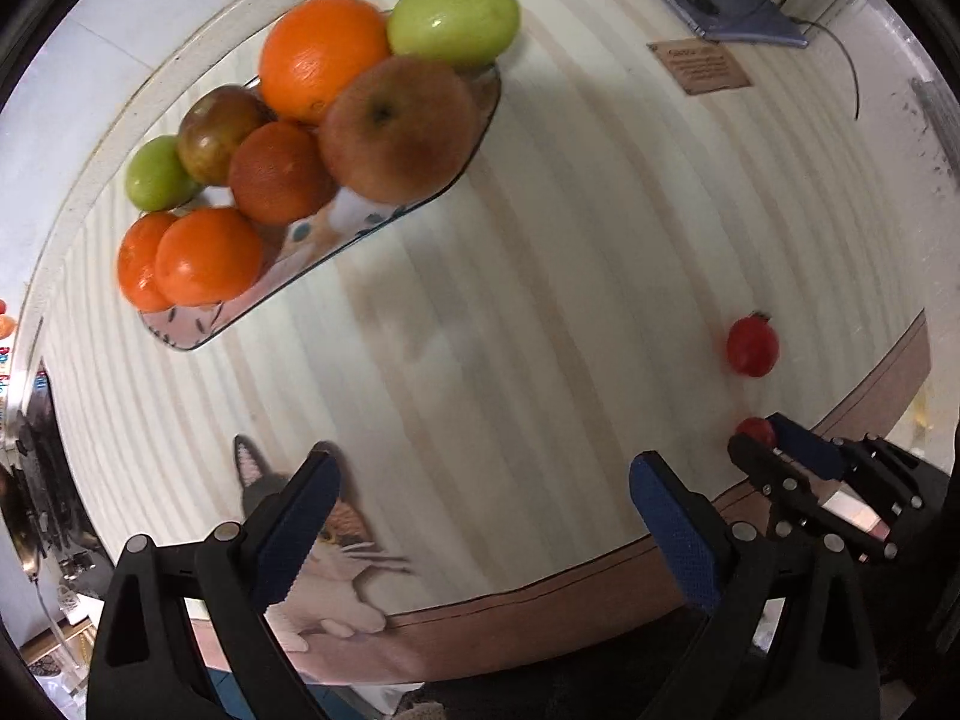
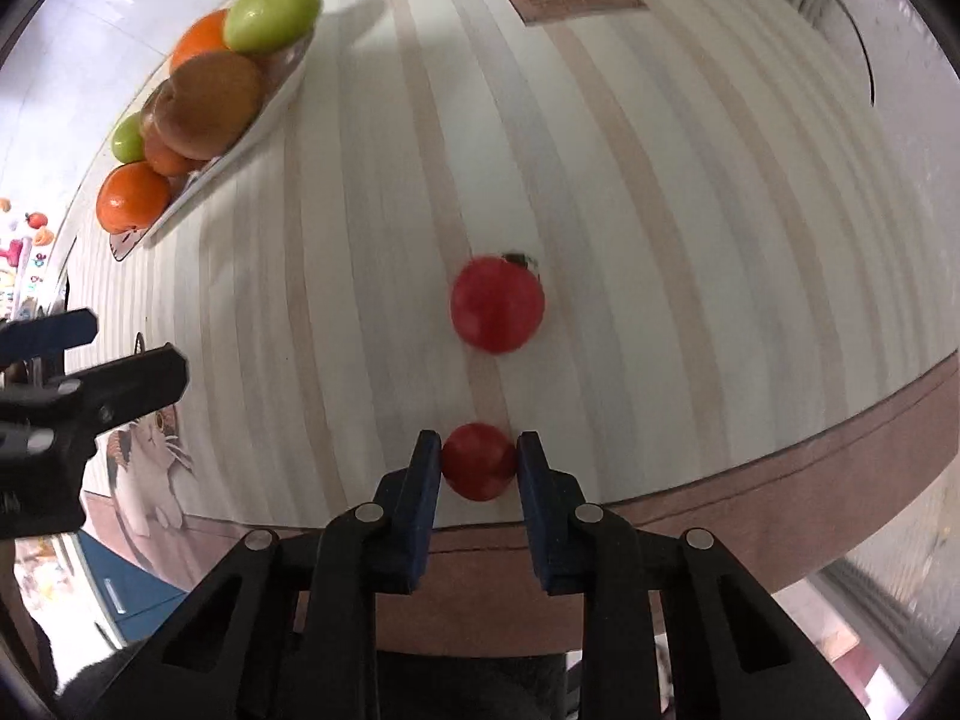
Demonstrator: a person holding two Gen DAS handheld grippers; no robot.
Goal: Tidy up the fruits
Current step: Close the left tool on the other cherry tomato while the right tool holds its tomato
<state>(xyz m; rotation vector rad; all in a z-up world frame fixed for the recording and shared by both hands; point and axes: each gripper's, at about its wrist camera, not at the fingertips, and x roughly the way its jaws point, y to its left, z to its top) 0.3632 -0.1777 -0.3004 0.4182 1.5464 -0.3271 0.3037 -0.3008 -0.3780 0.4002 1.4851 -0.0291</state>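
Striped beige/cream tablecloth w/ cat print [image 2: 630,192] covers the table, brown border along near edge; stripes run away from the cams. Cat-print oblong tray [image 1: 420,204] sits far left, long axis running diagonally in the left-wrist view, piled w/ fruit: big brownish-red apple [image 1: 399,129] w/ its stem dimple facing the cam, large orange [image 1: 321,57], pale green oval fruit [image 1: 456,15] at the far end w/ long axis roughly along the tray, plus smaller oranges, 2nd green fruit, a dark red-green one. Grey-blue phone [image 1: 729,12] w/ cable at far edge; brown card [image 1: 699,66] beside it has printed text, too blurred to read. No brand legible anywhere.

Left gripper [image 1: 483,516]: blue-padded jaws wide apart, nothing between, over the cat print near the table front.

Right gripper [image 2: 479,462]: jaws clamped on small red tomato [image 2: 479,461] at the near edge, pads pressing both sides; its stem end not visible. Second red tomato w/ dark calyx [image 2: 497,303] lies loose on the cloth just beyond, calyx pointing away and slightly right, apart from the held one, well apart from the tray.
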